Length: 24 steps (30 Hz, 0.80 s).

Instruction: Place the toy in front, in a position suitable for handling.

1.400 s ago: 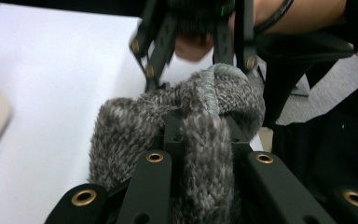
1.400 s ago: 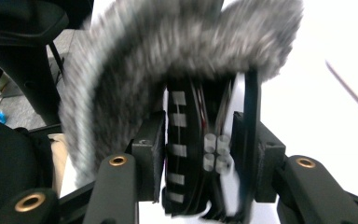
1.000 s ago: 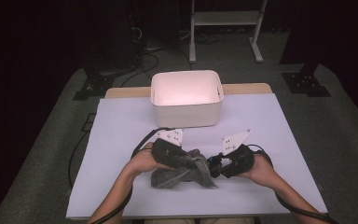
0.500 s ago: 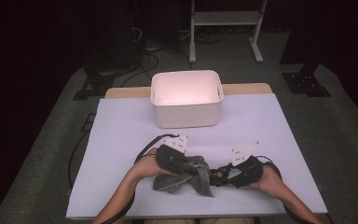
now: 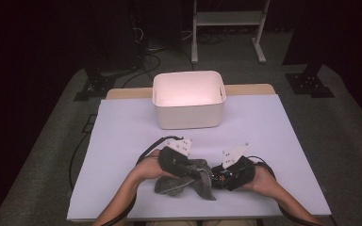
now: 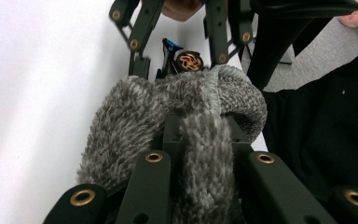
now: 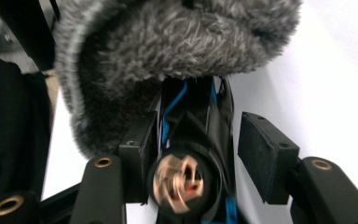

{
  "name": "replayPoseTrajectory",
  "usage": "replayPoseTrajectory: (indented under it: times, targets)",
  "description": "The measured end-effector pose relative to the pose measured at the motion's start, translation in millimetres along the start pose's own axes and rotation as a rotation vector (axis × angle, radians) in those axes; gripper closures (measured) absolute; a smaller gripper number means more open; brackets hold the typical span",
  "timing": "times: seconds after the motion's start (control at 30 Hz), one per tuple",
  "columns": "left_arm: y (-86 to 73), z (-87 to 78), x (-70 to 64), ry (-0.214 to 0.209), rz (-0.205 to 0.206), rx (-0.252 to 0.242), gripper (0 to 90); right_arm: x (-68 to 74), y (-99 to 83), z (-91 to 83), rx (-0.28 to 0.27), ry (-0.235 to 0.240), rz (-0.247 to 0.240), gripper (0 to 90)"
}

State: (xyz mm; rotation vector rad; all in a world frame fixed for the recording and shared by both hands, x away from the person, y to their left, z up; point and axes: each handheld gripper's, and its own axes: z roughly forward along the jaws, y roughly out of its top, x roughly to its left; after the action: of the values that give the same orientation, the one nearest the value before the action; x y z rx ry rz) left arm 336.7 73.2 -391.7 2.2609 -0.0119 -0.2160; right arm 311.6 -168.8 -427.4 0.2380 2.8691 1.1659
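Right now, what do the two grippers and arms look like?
Both the left gripper and the right gripper are black, each topped by a pale three-cornered plate and trailing a black cable. Their linkage arms carry brass-coloured rivets; the right one's fingers have flat black pads. The forearms are bare.

Both forearms reach in low, tips facing each other. The left tool (image 5: 202, 174) is clamped. The right tool (image 5: 215, 177) has its jaws spread.
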Motion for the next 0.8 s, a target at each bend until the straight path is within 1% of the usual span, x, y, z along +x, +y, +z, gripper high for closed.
replayPoseTrajectory:
  times: [0.1,0.13,0.17,0.2,0.23,0.27,0.3,0.37,0.4,0.43,0.5,0.57,0.63,0.67,0.73,0.77,0.8]
  targets:
    - [-5.3,-10.1,-0.9,0.018,-0.004,-0.009,77.1,1.5,6.6,9.1,0.035,0.000,-0.006,47.2]
    - [-8.1,-14.2,-1.1,0.025,-0.013,-0.016,77.2,1.7,8.0,11.9,0.048,-0.009,-0.015,49.0]
    - [-10.2,-17.5,-1.1,0.027,-0.019,-0.023,77.4,2.6,8.9,14.0,0.059,-0.021,-0.014,52.7]
    - [-14.3,-22.3,-1.6,0.030,-0.034,-0.037,77.5,2.5,9.2,14.4,0.060,-0.025,-0.017,53.6]
    - [-17.5,-25.8,-2.5,0.032,-0.051,-0.044,77.5,0.7,9.7,14.3,0.060,-0.024,-0.014,54.3]
    - [-20.6,-28.8,-3.2,0.037,-0.053,-0.046,77.5,0.2,9.7,14.0,0.058,-0.027,0.000,54.8]
    - [-23.5,-32.2,-4.1,0.044,-0.054,-0.045,77.5,0.0,9.3,13.8,0.053,-0.028,0.000,55.2]
    - [-29.1,-40.4,-5.7,0.058,-0.069,-0.058,77.5,-0.6,8.3,13.7,0.042,-0.029,-0.002,55.5]
    - [-31.6,-45.2,-5.7,0.063,-0.070,-0.058,77.5,-0.8,8.0,13.9,0.038,-0.024,0.006,55.5]
    - [-34.0,-49.8,-6.2,0.074,-0.074,-0.062,77.4,-1.3,8.0,14.0,0.035,-0.021,0.013,55.5]
    - [-38.2,-60.4,-6.8,0.098,-0.082,-0.064,77.4,-3.4,9.0,14.4,0.037,-0.018,0.001,55.5]
    - [-41.9,-71.7,-7.4,0.122,-0.093,-0.069,77.4,-5.6,10.9,15.1,0.033,-0.025,0.001,55.5]
    - [-45.3,-81.7,-7.1,0.141,-0.107,-0.064,77.4,-10.0,12.7,16.1,0.025,-0.019,-0.002,55.6]
    - [-47.4,-86.7,-6.5,0.155,-0.113,-0.050,77.4,-11.4,14.2,16.5,0.026,-0.021,0.006,55.6]
    - [-51.2,-93.7,-4.6,0.174,-0.124,-0.035,77.4,-17.3,17.0,16.4,0.027,-0.034,-0.005,55.6]
    - [-53.9,-97.9,-3.5,0.186,-0.135,-0.034,77.4,-19.7,17.5,16.1,0.025,-0.035,-0.003,55.5]
    - [-56.8,-102.4,-1.8,0.194,-0.143,-0.033,77.4,-22.1,17.9,15.2,0.018,-0.034,0.009,55.5]
